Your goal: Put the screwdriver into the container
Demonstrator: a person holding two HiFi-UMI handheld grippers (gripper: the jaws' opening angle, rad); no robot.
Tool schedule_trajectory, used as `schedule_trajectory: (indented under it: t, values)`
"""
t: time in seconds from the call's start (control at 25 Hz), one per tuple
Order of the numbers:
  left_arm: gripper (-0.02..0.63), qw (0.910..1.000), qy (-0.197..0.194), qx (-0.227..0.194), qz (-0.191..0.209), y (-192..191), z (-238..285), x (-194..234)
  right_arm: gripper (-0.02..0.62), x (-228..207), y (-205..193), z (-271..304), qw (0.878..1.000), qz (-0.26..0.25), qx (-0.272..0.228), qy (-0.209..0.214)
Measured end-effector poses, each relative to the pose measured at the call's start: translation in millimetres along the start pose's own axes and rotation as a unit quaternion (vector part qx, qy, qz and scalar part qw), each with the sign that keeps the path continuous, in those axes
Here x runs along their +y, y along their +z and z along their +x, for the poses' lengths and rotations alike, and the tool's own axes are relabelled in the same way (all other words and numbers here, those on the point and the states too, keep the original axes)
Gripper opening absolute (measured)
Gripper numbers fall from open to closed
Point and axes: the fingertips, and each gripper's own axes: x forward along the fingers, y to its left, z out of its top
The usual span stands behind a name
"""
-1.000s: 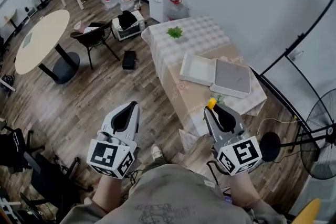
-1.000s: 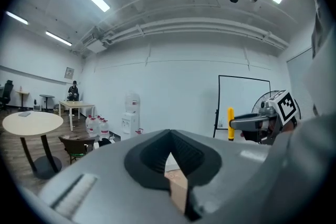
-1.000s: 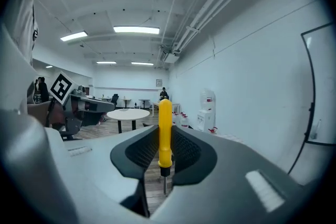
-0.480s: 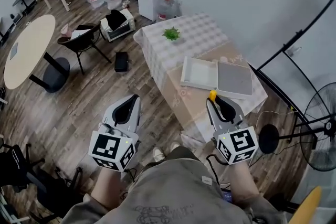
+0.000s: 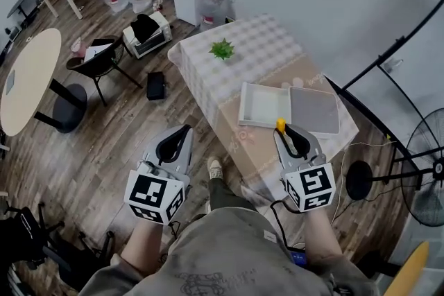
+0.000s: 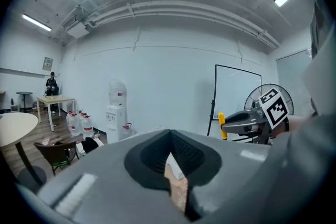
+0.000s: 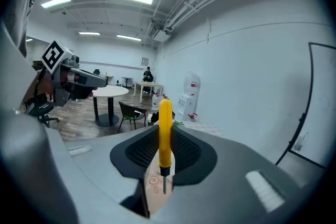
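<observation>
**Screwdriver held near the container**

A room with a wooden floor is seen from above. A table [image 5: 263, 52] with a checked cloth is set by the white wall. A small green plant [image 5: 222, 49] is stood at the far end of the table. A white container [image 5: 263, 105] is laid open at the near end, and a flat grey lid [image 5: 313, 110] is laid right beside it, touching it.

The right gripper [image 5: 284, 129] is held over the near edge of the table. Its jaws are closed tight on a yellow screwdriver [image 5: 281, 125]. The handle is pointed up and the thin metal tip is pointed down. The screwdriver is seen just beside the near edge of the container, not inside it.

The left gripper [image 5: 183, 132] is held over the floor, well apart from the table. Its jaws are pressed together and nothing is held in them.
</observation>
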Motion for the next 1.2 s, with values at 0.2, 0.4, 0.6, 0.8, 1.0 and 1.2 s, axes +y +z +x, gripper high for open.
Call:
schedule_trajectory:
  t: [0.2, 0.4, 0.6, 0.8, 1.0, 1.2]
  values:
    - [0.0, 0.9995, -0.012, 0.028, 0.008, -5, 50, 20, 0.098, -25, -12, 45, 0.999, 0.001, 0.028, -0.015]
    - [0.0, 0.9973, -0.031, 0.065, 0.014, -13, 107, 37, 0.098, -54, -38, 97, 0.996, 0.024, 0.081, -0.025]
    - [0.0, 0.993, -0.057, 0.101, 0.027, -26, 174, 41, 0.098, -80, -81, 148, 0.988, 0.049, 0.146, -0.007]
    - [0.0, 0.9852, -0.085, 0.144, 0.038, -48, 223, 39, 0.098, -92, -119, 184, 0.976, 0.073, 0.204, 0.019]
    - [0.0, 0.9755, -0.111, 0.185, 0.045, -66, 255, 28, 0.098, -98, -146, 203, 0.965, 0.1, 0.24, 0.039]
    - [0.0, 0.9675, -0.134, 0.208, 0.053, -76, 279, 21, 0.098, -96, -171, 226, 0.952, 0.116, 0.276, 0.065]
